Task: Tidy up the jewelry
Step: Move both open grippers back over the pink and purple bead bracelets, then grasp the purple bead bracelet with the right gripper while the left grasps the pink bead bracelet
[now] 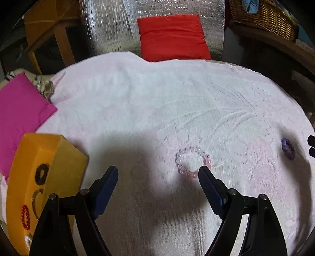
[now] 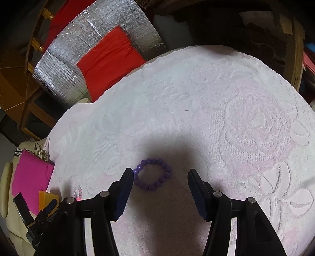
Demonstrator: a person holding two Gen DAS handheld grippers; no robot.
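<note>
A pale pink bead bracelet (image 1: 192, 162) lies flat on the white towel (image 1: 137, 102), just ahead of the right finger of my left gripper (image 1: 158, 170), which is open and holds nothing. A purple bead bracelet (image 2: 153, 174) lies on the same towel, ahead of the left finger of my right gripper (image 2: 160, 173), also open with nothing between its fingers. The purple bracelet (image 1: 288, 148) shows at the far right of the left wrist view too. An orange box (image 1: 45, 177) at the left holds a dark ring, a red bead bracelet (image 1: 25, 217) and other pieces.
A magenta cushion (image 1: 21, 110) lies left of the towel and a red cushion (image 1: 171, 37) behind it on silver foil matting. A wicker basket (image 1: 265, 17) stands at the back right. Wooden furniture (image 2: 17, 82) is at the back left.
</note>
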